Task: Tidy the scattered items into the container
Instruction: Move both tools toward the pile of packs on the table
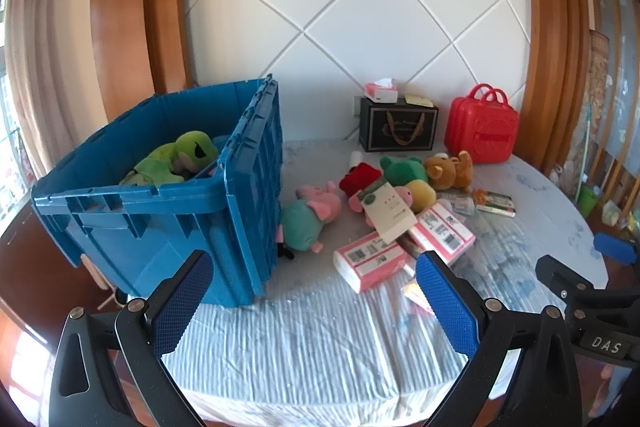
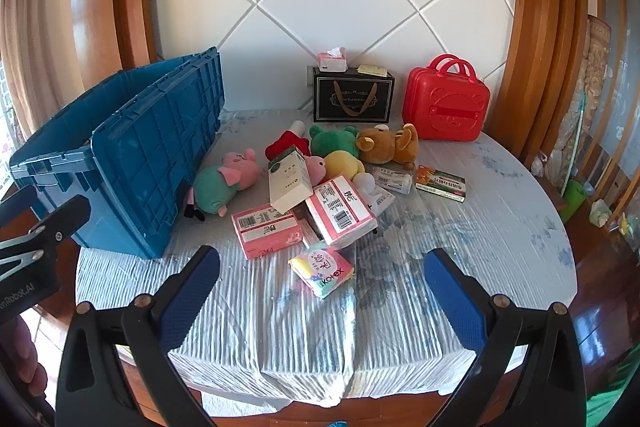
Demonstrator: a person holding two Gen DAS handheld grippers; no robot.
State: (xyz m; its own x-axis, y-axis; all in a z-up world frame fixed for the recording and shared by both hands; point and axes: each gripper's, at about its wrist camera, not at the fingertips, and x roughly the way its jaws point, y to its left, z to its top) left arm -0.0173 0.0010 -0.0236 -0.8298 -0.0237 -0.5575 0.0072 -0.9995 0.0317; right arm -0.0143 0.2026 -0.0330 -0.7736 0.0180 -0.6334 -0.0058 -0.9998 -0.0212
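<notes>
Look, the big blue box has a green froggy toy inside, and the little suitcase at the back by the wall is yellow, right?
Almost. The blue box does hold a green frog toy, as the left wrist view shows. But the little suitcase at the back by the wall is red, not yellow; both wrist views show it clearly, standing beside the black gift box.

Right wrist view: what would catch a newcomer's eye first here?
The big blue crate at the table's left edge dominates. Beside it, mid-table, lies a jumble of plush toys and pink tissue packs. A bright red case stands at the back against the wall, right of a black gift box.
</notes>
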